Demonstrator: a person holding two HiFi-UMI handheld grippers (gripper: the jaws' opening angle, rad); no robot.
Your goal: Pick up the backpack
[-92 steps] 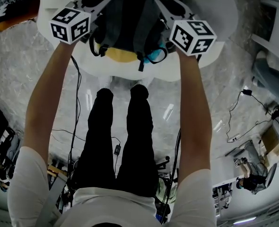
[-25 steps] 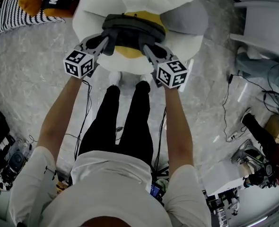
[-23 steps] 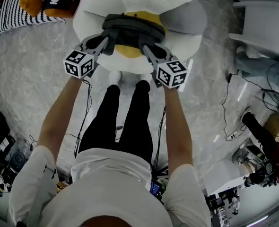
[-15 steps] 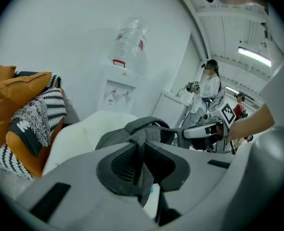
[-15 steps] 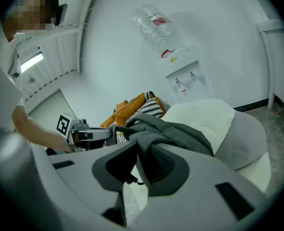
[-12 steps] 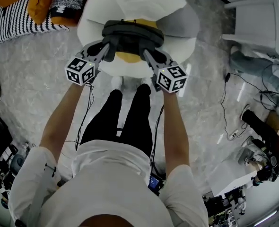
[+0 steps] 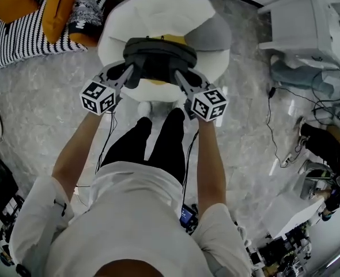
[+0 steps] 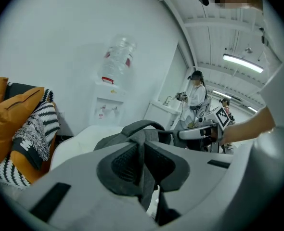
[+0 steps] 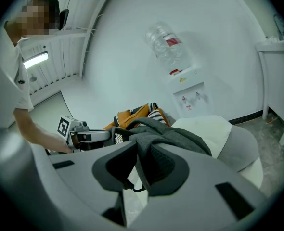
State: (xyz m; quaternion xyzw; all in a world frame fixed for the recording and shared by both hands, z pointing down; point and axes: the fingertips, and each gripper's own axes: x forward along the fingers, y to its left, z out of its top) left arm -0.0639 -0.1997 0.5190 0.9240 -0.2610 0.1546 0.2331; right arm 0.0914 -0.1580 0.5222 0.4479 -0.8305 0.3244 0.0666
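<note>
Over the white cushioned seat (image 7: 158, 10), left tool (image 7: 125, 72) and right tool (image 7: 180, 77) each pinch a strap (image 8: 143, 165) of the grey backpack (image 7: 158, 53); the thin webbing could slip out under load.

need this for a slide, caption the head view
Left gripper and right gripper hold a grey backpack over a white seat.

Grey marbled floor (image 7: 37, 103) carries a white beanbag (image 7: 158, 13) and loose black cables (image 7: 268, 113)
</note>
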